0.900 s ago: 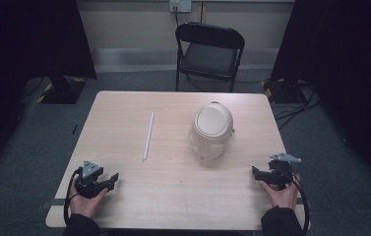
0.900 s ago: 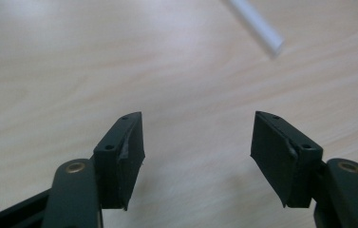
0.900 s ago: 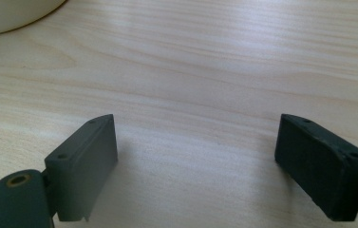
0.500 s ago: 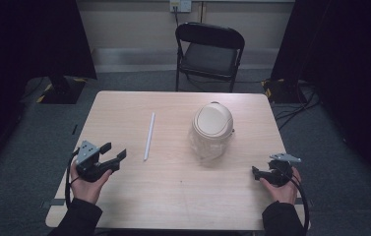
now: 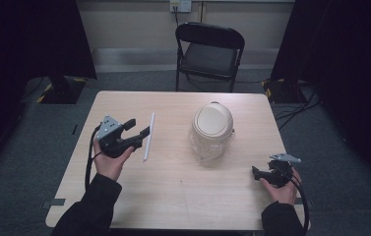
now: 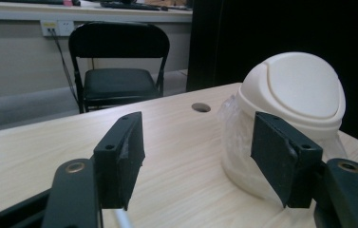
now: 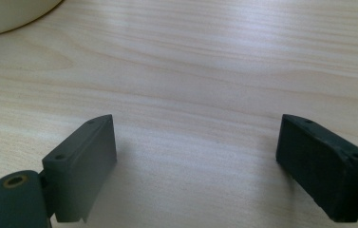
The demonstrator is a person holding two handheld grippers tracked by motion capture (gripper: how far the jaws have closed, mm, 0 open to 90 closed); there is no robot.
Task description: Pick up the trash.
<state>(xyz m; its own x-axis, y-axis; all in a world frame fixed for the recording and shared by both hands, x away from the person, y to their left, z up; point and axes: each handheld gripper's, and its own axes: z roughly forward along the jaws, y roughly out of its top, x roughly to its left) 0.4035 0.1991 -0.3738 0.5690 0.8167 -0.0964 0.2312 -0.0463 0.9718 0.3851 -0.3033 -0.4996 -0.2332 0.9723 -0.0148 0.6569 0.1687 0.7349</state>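
A cream bin with a swing lid stands mid-table, clear plastic bunched around its base. A thin white rod lies to its left. My left gripper is held above the table just left of the rod, open, jaws pointing toward the bin. In the left gripper view the bin shows past the open gripper, and the rod's end lies below the jaws. My right gripper rests open near the front right edge; in the right gripper view, the gripper has only bare tabletop between its jaws.
A black folding chair stands beyond the wooden table's far edge. A round cable hole sits in the tabletop behind the bin. Dark curtains flank both sides, and cables lie on the floor at right.
My left gripper has lifted from the front left of the table and moved forward and right, up to the white rod. The right gripper has stayed put.
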